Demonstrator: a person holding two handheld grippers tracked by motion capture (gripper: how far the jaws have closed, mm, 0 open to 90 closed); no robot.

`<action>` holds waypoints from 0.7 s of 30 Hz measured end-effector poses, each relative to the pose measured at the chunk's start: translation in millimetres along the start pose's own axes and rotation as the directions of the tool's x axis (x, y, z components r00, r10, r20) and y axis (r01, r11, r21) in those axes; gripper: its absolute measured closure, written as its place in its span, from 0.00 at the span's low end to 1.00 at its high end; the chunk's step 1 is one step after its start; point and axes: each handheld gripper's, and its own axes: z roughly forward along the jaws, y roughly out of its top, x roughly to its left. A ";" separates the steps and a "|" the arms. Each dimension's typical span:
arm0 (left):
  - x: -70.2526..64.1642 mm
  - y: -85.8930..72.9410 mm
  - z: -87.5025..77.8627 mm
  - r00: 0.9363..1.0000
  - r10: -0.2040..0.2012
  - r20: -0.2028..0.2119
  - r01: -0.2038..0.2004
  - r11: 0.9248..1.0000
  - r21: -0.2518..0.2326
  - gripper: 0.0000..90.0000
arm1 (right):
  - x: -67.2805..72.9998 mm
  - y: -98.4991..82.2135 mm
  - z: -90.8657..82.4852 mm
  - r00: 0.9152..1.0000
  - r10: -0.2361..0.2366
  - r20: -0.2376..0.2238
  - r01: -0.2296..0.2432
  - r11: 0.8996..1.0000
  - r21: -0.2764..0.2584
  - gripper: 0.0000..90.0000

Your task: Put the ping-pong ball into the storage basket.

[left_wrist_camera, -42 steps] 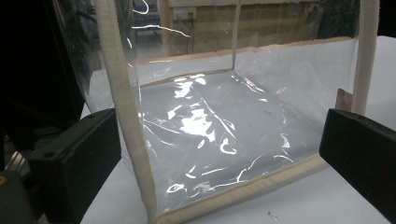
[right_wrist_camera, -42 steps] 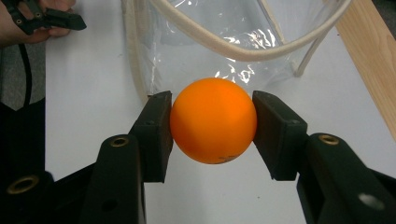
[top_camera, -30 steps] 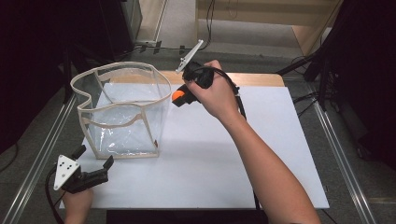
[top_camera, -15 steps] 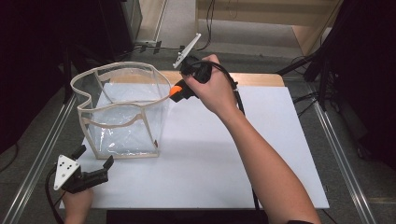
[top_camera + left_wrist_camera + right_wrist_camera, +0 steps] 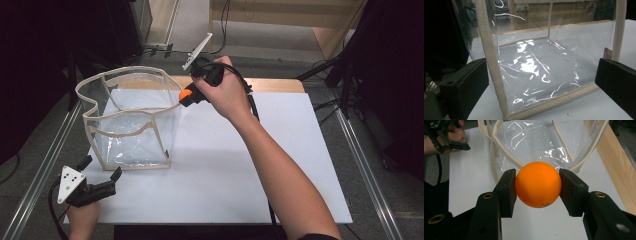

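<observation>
One orange ball [image 5: 538, 184] clamped, right hand-held gripper [image 5: 538, 187].

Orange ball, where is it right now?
The orange ball sits clamped in the right gripper, just outside the clear bag's right rim, above the white table.

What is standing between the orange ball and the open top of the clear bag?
Nothing visible blocks it. The right gripper holds the orange ball just outside the clear bag, beside its upper rim. The bag's mouth is open, and the left gripper sits apart, near the bag's bottom corner.
</observation>
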 end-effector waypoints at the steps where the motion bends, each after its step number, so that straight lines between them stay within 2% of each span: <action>1: 0.0 0.0 0.0 1.000 0.000 0.000 0.000 1.000 0.000 0.00 | 0.0 0.5 0.3 1.000 0.004 -0.002 -0.004 1.000 -0.003 0.54; 21: 0.4 0.1 -0.1 1.000 -0.002 0.000 0.002 1.000 0.000 0.00 | -0.4 18.4 0.3 1.000 -0.009 0.006 0.009 1.000 -0.004 0.54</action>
